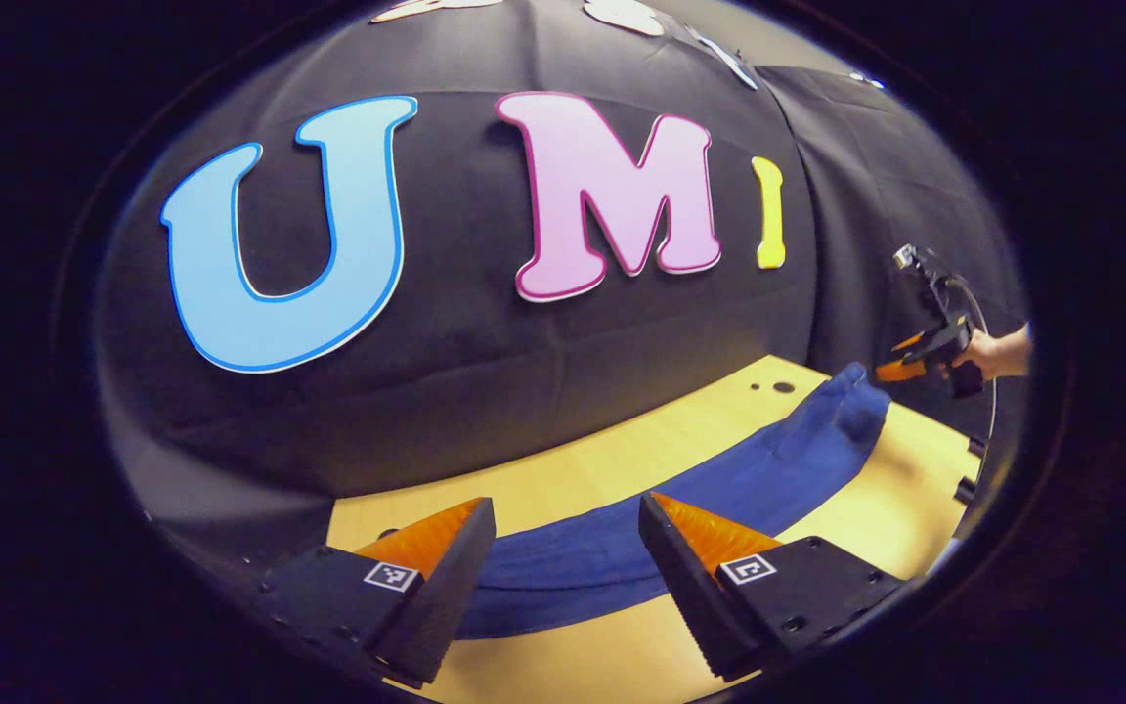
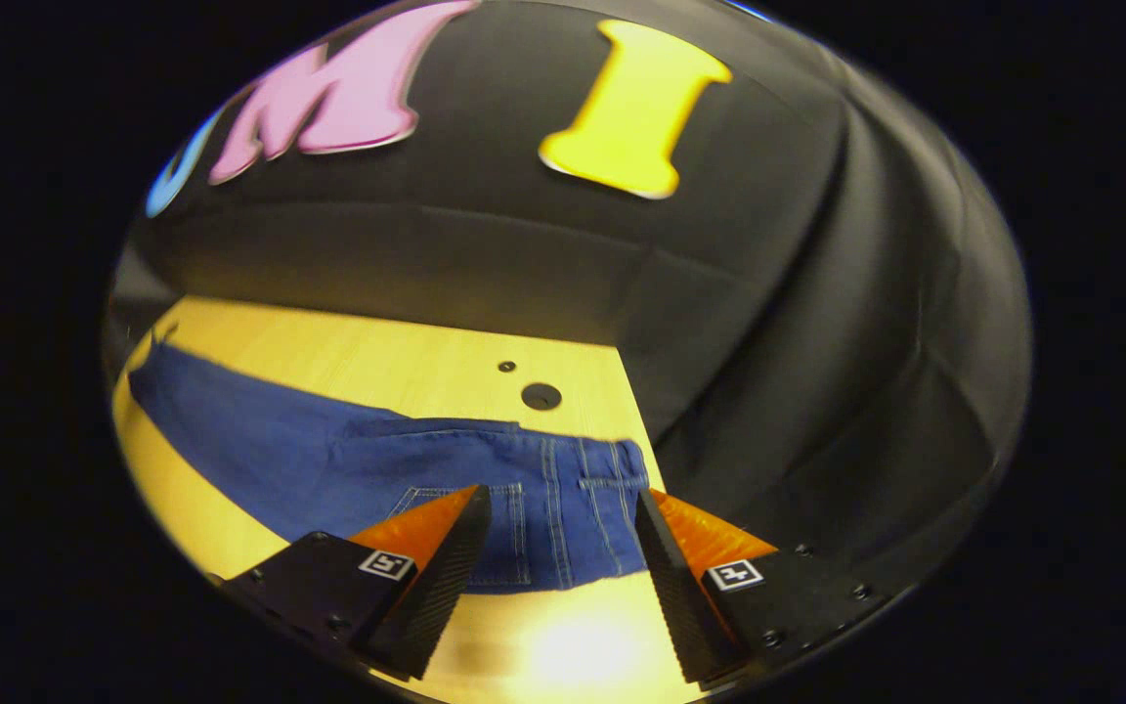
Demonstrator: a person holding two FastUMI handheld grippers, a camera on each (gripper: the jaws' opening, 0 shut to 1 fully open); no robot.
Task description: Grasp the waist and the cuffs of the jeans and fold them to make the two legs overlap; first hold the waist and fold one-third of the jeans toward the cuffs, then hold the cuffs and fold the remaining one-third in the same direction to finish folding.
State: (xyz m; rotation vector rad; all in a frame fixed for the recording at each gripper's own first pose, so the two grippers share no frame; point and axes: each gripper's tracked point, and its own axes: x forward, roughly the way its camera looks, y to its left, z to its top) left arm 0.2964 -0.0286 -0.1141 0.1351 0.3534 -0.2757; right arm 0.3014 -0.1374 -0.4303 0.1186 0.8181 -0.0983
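Note:
Blue jeans (image 1: 719, 489) lie flat and lengthwise on the wooden table (image 1: 563, 469), legs folded one over the other. My left gripper (image 1: 568, 538) hovers open above the cuff end, nothing between its fingers. The waist end (image 2: 563, 499), with belt loops and a back pocket, lies in the right gripper view. There my right gripper (image 2: 563, 533) is open just above the waist, its fingers astride the waistband without touching it. In the left gripper view the right gripper (image 1: 900, 367) shows far off at the waist end, held by a hand (image 1: 993, 352).
Black cloth walls close the table's back and right side. Two round holes (image 2: 539, 394) sit in the tabletop just behind the waist. Bare wood (image 2: 563, 645) lies in front of the jeans near the table's front edge.

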